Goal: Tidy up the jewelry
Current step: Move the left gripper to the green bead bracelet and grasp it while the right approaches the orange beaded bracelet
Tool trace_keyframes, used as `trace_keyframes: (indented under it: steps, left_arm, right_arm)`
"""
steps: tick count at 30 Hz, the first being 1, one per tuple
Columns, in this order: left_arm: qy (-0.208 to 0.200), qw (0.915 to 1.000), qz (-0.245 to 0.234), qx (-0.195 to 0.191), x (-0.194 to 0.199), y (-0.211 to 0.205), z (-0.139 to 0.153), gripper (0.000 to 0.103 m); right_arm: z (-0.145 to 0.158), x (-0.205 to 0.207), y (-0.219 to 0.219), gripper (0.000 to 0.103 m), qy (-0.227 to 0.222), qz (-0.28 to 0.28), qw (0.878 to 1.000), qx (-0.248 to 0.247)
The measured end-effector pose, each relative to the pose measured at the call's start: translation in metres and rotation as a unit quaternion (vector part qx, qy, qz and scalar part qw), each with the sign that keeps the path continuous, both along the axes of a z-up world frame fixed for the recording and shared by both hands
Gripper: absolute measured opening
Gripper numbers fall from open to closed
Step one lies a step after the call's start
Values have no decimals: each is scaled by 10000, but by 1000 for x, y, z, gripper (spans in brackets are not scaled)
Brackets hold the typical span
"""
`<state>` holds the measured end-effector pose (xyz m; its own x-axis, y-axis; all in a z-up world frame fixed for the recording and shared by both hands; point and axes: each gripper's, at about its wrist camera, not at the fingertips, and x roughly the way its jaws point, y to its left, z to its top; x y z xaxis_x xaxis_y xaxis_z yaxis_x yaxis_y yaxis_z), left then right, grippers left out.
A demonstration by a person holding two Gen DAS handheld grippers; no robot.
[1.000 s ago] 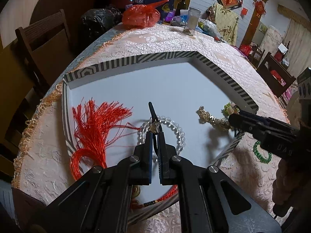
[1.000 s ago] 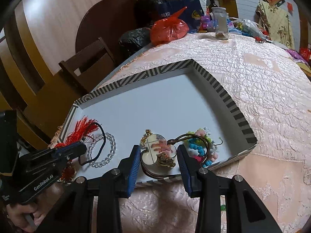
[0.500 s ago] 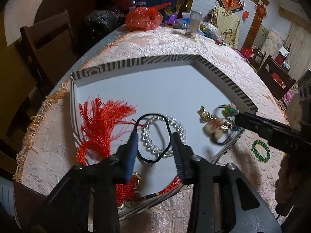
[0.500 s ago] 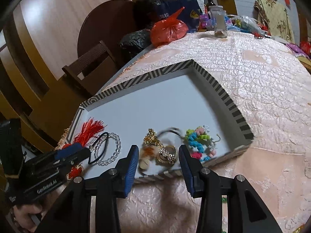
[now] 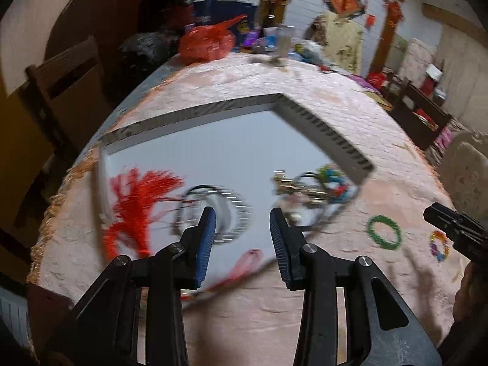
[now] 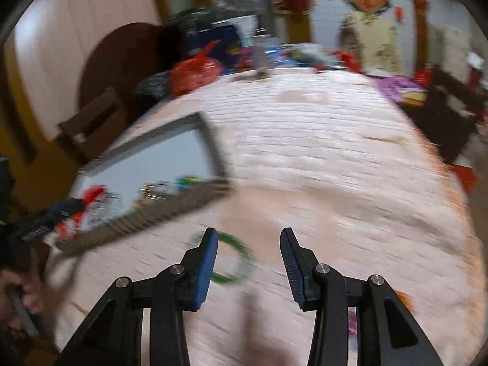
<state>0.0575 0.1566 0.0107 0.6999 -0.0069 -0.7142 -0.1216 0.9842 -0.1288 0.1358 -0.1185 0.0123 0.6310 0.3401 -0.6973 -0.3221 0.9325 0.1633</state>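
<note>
1. Motion blur softens both wrist views of a table covered in a pale pink embossed tablecloth point(image 5: 305, 91).
2. A shallow tray point(image 5: 323, 131) with a striped rim and a pale floor sits on the cloth; in the right wrist view it lies far left point(image 6: 210, 140).
3. Inside the tray, at its near left, lies a red tassel point(image 5: 137, 201). Just right of it is a clear bead bracelet point(image 5: 238, 210) with a black cord loop beside it.
4. Near the tray's right corner sits a tangle of gold-coloured charms and colourful beads point(image 5: 317, 186), too blurred to tell apart.
5. The left gripper point(image 5: 242, 238) hovers over the tray's near edge, jaws spread wide and holding nothing.
6. A green bead bracelet point(image 5: 384, 231) lies on the cloth outside the tray, to its right. Further right is a small multicoloured bead ring point(image 5: 439, 245).
7. The right gripper point(image 6: 248, 262) hangs over the cloth, jaws wide apart and empty, with the green bracelet point(image 6: 235, 259) beneath its left finger.
8. Red bags and clutter crowd the table's far end.
</note>
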Motion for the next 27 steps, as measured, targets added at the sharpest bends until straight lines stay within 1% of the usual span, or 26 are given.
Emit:
trace_keyframes:
  steps: [3, 4, 5, 7, 8, 10, 13, 15, 17, 21, 24, 26, 27]
  left_arm:
    - [12, 9990, -438, -42, 3, -32, 1, 38]
    - [37, 9977, -679, -80, 5, -48, 0, 38]
    - [49, 9963, -857, -92, 7, -59, -1, 38]
    - [49, 9917, -1276, -159, 13, -86, -4, 38]
    - [53, 9886, -1492, -204, 18, -99, -7, 38]
    - [190, 9841, -1757, -176, 34, -123, -16, 38]
    - [399, 9826, -1811, -28, 56, -144, -31, 38]
    - [545, 9824, -1784, 37, 66, -149, -40, 38]
    - [701, 9810, -1811, 21, 72, -152, -48, 38]
    - [601, 9802, -1880, 148, 71, -159, -50, 38]
    - [512, 9795, -1931, 274, 65, -164, -53, 38]
    - [439, 9806, -1868, 396, 60, -165, -54, 28]
    - [436, 9816, -1818, 393, 59, -163, -54, 16]
  right_arm:
    - [-4, -20, -44, 41, -118, -538, 9985, -82]
    - [-8, -28, -61, 41, -95, -820, 9965, -144]
    - [-10, -30, -70, 41, -67, -948, 9953, -175]
    - [-20, -38, -95, 41, 135, -1354, 9903, -275]
    - [-25, -41, -105, 41, 251, -1432, 9891, -231]
    - [-32, -48, -123, 41, 404, -1551, 9870, -116]
    - [-37, -58, -142, 41, 464, -1632, 9855, -36]
    - [-37, -64, -148, 41, 493, -1648, 9851, 91]
    - [-38, -67, -153, 41, 494, -1672, 9846, 151]
    - [-39, -67, -153, 41, 468, -1656, 9848, 219]
    - [-38, -63, -147, 41, 436, -1521, 9869, 303]
    - [-36, -58, -140, 41, 382, -1417, 9886, 323]
    - [-34, -55, -137, 41, 339, -1348, 9898, 323]
